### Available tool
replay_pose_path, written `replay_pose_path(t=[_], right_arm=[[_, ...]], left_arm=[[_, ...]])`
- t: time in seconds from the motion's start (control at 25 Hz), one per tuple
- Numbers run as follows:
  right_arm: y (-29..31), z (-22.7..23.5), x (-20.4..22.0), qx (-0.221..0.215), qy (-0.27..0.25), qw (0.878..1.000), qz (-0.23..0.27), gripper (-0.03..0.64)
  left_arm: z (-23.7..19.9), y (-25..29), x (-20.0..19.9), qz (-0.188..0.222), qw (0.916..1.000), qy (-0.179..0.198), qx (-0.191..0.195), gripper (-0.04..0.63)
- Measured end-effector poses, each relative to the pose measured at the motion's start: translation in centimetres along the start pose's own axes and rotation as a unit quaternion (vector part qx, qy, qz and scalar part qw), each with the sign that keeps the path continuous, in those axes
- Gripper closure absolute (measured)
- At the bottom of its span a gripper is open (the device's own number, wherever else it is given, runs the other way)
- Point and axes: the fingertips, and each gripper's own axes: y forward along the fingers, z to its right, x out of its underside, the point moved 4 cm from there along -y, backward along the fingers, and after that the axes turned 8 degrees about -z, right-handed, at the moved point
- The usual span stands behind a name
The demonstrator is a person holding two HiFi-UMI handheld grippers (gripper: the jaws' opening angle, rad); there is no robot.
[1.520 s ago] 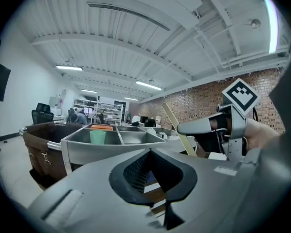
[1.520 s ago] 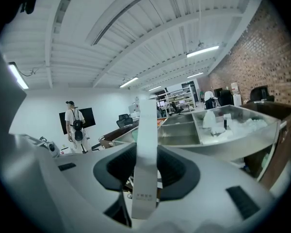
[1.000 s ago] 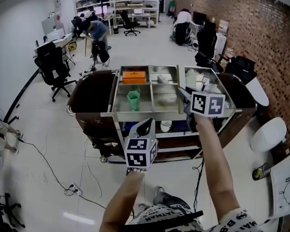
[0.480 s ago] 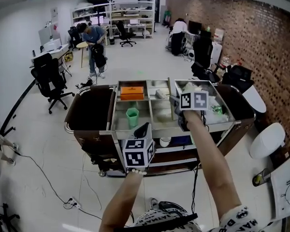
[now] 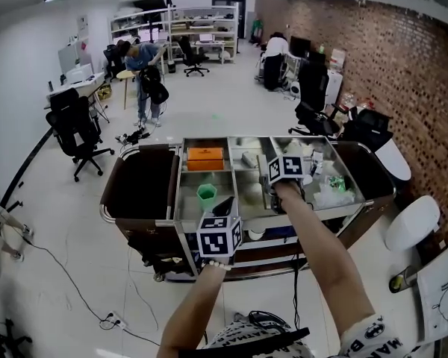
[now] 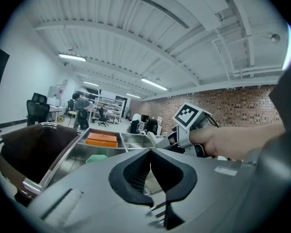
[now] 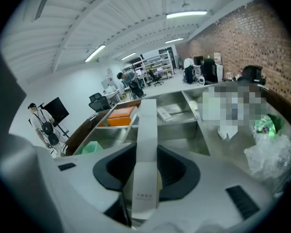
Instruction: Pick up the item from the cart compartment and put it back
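Observation:
A long white carton (image 7: 146, 144) stands between the jaws of my right gripper (image 7: 147, 168), which is shut on it; the carton points out over the cart's steel compartments. Seen from the head, the right gripper (image 5: 282, 176) hangs over the cart's (image 5: 181, 176) middle front compartment. My left gripper (image 6: 150, 152) is shut with nothing in it. It hovers by the cart's front rail, and in the head view the left gripper (image 5: 222, 209) sits just left of the right one.
An orange box (image 5: 206, 155) lies in the back left compartment and a green cup (image 5: 206, 195) in front of it. A small white box (image 7: 166, 113) lies further back. Crumpled plastic bags (image 7: 272, 154) fill the right compartment. Office chairs and people stand far behind.
The right gripper, with the white carton in it, has drifted left from the right compartment's edge to over the middle compartment. The left gripper has stayed by the front rail.

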Motion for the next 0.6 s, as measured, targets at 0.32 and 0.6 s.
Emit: replay_pose_path(t=[0.32, 0.6], right_arm=[[4.3, 2.6, 2.2, 0.016, 0.021, 0.994, -0.102, 0.471], [5.6, 2.4, 2.7, 0.011, 0.007, 0.991, -0.132, 0.472]], left_arm=[[-0.6, 1.4, 0.1, -0.027, 0.9996, -0.006, -0.008, 0.589], [-2.0, 1.8, 1.3, -0.035, 0.9989, -0.029, -0.014, 0.589]])
